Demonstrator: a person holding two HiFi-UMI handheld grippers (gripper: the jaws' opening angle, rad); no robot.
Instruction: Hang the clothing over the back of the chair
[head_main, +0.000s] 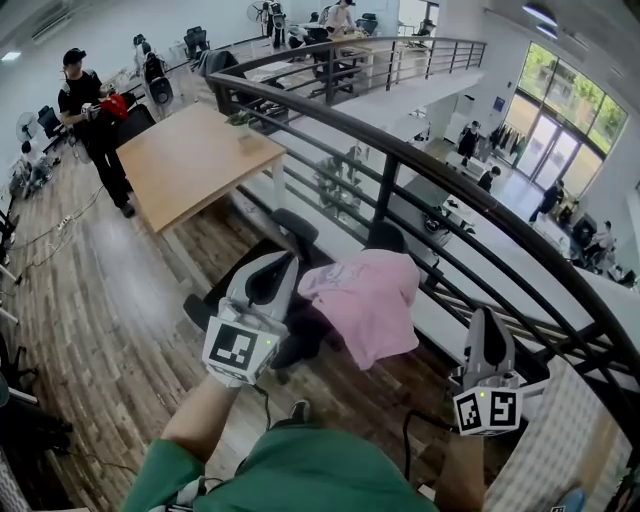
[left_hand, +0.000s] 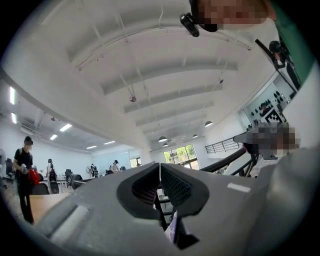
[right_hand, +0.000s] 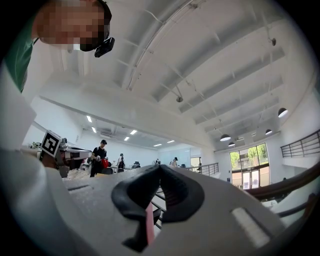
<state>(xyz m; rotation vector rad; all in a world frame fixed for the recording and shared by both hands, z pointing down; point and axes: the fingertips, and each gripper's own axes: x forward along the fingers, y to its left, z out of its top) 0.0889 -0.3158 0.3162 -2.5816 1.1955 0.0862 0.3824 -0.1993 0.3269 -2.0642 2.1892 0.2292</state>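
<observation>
A pink garment (head_main: 365, 300) lies draped over a black office chair (head_main: 298, 342), covering most of the chair's back. My left gripper (head_main: 288, 262) is just left of the garment's upper edge, its jaws shut tip to tip (left_hand: 160, 166). A sliver of pale cloth (left_hand: 172, 231) shows low in the slot behind the tips. I cannot tell whether it is pinched. My right gripper (head_main: 486, 316) stands apart to the garment's right, near the railing, also shut (right_hand: 160, 166). A pink strip (right_hand: 148, 225) shows in its slot.
A curved black railing (head_main: 400, 160) runs right behind the chair, with a lower floor beyond it. A wooden table (head_main: 190, 165) and another black chair (head_main: 297, 228) stand at the back left. A person in black (head_main: 90, 110) stands by the table.
</observation>
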